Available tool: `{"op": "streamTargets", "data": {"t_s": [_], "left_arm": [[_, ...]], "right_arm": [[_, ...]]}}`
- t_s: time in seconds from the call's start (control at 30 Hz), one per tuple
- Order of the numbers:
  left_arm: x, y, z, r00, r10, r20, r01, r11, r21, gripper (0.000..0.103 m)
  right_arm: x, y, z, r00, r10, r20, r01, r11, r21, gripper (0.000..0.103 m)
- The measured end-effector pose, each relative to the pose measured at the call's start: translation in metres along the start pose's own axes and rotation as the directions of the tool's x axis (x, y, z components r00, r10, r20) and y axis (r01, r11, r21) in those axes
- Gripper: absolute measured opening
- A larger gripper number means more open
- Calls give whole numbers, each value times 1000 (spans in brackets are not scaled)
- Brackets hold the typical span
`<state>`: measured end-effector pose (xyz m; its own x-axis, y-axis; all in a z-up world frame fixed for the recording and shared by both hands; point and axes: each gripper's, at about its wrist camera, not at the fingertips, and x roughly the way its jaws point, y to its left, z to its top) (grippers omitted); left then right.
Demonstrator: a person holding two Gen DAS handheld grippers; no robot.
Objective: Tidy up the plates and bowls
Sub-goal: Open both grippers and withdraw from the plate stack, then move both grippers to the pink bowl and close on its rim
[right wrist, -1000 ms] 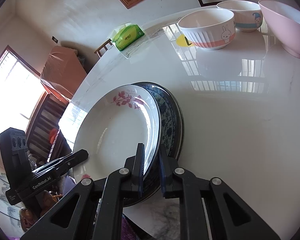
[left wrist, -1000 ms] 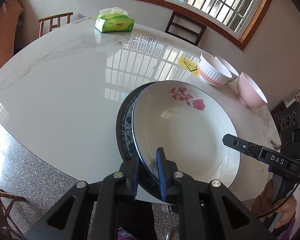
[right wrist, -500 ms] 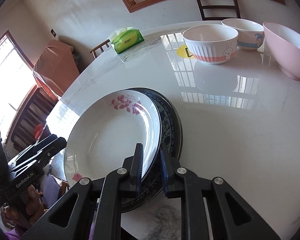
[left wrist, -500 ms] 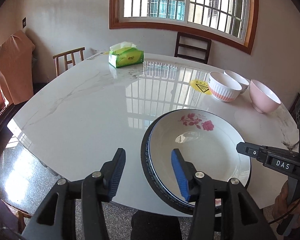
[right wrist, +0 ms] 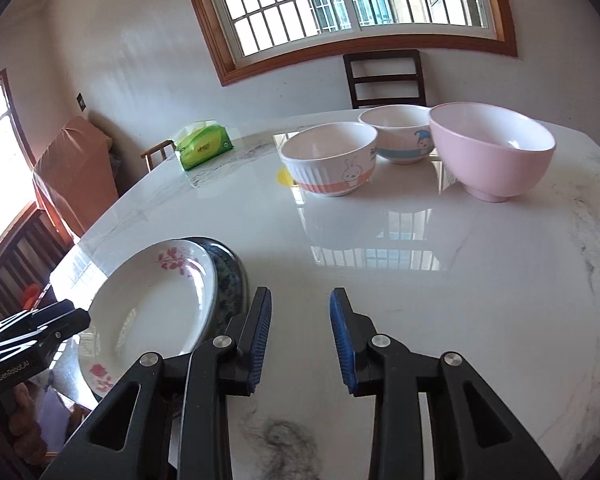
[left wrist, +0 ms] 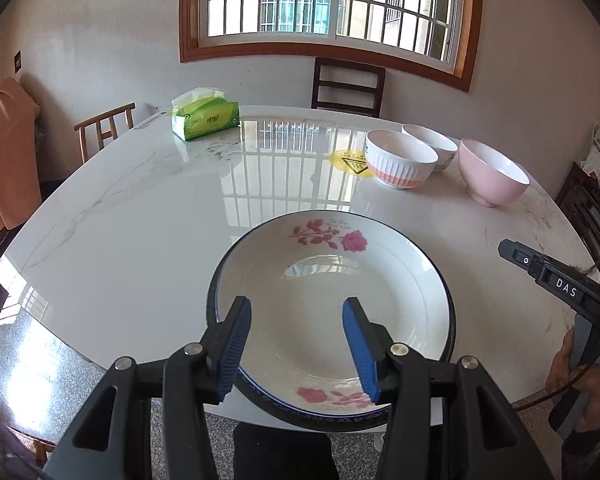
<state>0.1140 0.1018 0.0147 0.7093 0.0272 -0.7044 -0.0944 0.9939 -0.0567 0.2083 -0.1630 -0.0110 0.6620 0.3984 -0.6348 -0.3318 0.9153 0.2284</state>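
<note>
On the white marble table (right wrist: 420,300) the rose plate (left wrist: 328,300) sits stacked on the blue-patterned plate (right wrist: 230,280) at your near edge, while both your left gripper (left wrist: 296,344) and right gripper (right wrist: 300,340) gape empty, the right nearer the three bowls (right wrist: 404,152) ahead.

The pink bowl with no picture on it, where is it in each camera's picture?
Left wrist view: the pink bowl stands at the right on the table, right of the striped bowl.
Right wrist view: the pink bowl is upper right, big and near, again right of the striped bowl.
Shared landmark: the green tissue pack, far on the table in both views.
</note>
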Motion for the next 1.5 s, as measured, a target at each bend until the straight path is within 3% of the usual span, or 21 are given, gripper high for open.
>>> {"op": "streamTargets", "data": {"t_s": [0.13, 0.33, 0.5, 0.63, 0.7, 0.83, 0.9, 0.97, 1.03, 1.27, 1.5], "left_arm": [[4, -34, 7, 1000, -22, 7, 21, 998, 59, 49], [14, -93, 17, 998, 0, 62, -11, 983, 184, 49], [28, -136, 29, 996, -29, 89, 9, 975, 222, 49], [50, -167, 51, 993, -121, 4, 117, 969, 217, 49], [64, -182, 65, 983, -176, -53, 183, 962, 205, 49], [98, -200, 104, 931, -332, -151, 345, 936, 70, 49], [115, -205, 125, 907, -387, -167, 393, 919, 7, 49], [131, -210, 144, 898, -407, -164, 407, 913, -38, 49], [147, -213, 161, 871, -462, -166, 453, 887, -91, 48], [205, -226, 194, 865, -441, -240, 420, 898, -134, 48], [229, -240, 197, 863, -422, -277, 397, 906, -146, 49]], "right_arm": [[-17, -50, 0, 992, -111, 59, 108, 993, 48, 36], [-38, -113, 2, 944, -300, 135, 294, 954, 62, 46], [-44, -165, 10, 962, -248, 116, 221, 954, 202, 51], [-37, -186, 21, 980, -181, 81, 159, 961, 225, 54], [-34, -199, 28, 987, -146, 64, 126, 960, 251, 54], [-26, -231, 55, 998, -52, 46, 35, 945, 324, 54], [-18, -246, 70, 1000, 4, 31, -16, 931, 366, 54], [-9, -256, 87, 999, 40, 11, -41, 921, 387, 54], [1, -263, 103, 998, 68, -9, -59, 915, 399, 54], [42, -278, 153, 992, 89, -85, -45, 903, 427, 54], [80, -271, 174, 981, 48, -189, 25, 931, 365, 50]]}}
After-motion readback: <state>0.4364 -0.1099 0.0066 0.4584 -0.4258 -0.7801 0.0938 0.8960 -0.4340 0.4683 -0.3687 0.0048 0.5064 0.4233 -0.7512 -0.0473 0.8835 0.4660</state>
